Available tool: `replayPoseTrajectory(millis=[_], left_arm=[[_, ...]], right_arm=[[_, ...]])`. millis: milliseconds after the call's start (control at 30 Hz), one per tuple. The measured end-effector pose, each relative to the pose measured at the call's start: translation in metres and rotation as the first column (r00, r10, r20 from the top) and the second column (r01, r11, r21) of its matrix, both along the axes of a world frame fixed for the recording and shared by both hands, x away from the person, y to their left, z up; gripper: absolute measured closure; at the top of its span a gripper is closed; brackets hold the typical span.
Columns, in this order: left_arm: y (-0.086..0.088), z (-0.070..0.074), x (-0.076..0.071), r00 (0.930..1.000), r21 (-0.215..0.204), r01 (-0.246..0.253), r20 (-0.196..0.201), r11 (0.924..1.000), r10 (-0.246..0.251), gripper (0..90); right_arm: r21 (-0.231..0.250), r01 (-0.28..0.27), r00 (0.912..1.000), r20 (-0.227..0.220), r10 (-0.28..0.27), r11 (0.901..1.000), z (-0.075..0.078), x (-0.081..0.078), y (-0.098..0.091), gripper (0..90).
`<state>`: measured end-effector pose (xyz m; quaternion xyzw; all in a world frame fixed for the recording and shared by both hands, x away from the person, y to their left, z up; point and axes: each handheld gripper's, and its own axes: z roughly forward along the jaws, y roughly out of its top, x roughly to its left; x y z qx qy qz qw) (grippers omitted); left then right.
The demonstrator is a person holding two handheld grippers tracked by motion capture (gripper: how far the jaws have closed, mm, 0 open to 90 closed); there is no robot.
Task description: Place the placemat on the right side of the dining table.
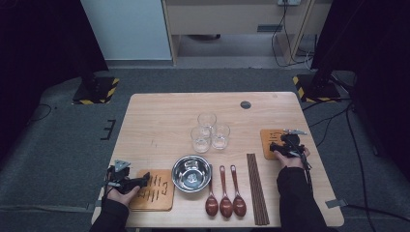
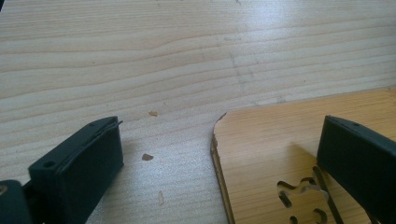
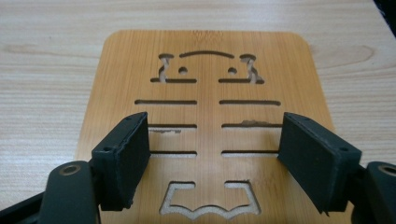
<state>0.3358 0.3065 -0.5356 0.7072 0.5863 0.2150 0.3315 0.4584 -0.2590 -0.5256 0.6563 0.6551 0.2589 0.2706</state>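
Hovering over carved bamboo mats [image 3: 205, 93] near opposite table [image 1: 159, 116] edges, left gripper [image 2: 219, 154] and right gripper [image 3: 212, 149] gape wide, empty.

Two flat bamboo mats with fish-bone cutouts lie on the table: one front-left [image 1: 153, 190], one right [image 1: 269, 143].

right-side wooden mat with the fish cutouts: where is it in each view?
High view: right wooden mat at the table's right edge, under the right gripper.
Right gripper view: mat centred, between open jaws.
Left gripper view: not in it.
Shared landmark: the mat's fish-shaped cutouts.
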Motion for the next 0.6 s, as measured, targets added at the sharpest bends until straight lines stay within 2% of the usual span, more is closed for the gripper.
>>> replayPoseTrajectory(millis=[200, 333, 433, 600], left_arm=[[0.0, 0.0, 0.0, 1.0, 0.0, 0.0, 0.0, 1.0, 0.0, 0.0], [0.0, 0.0, 0.0, 1.0, 0.0, 0.0, 0.0, 1.0, 0.0, 0.0], [0.0, 0.0, 0.0, 1.0, 0.0, 0.0, 0.0, 1.0, 0.0, 0.0], [0.0, 0.0, 0.0, 1.0, 0.0, 0.0, 0.0, 1.0, 0.0, 0.0]], right_arm=[[0.046, -0.028, 0.9977, 0.062, 0.025, 0.9986, 0.011, -0.003, -0.001, 25.0], [0.09, -0.073, 0.993, 0.098, 0.064, 0.9932, 0.021, -0.006, 0.0, 29.1], [0.109, -0.109, 0.9862, 0.136, 0.094, 0.988, 0.03, -0.01, 0.001, 31.6], [0.089, -0.158, 0.9755, 0.168, 0.141, 0.9835, 0.041, -0.014, 0.0, 33.2]])
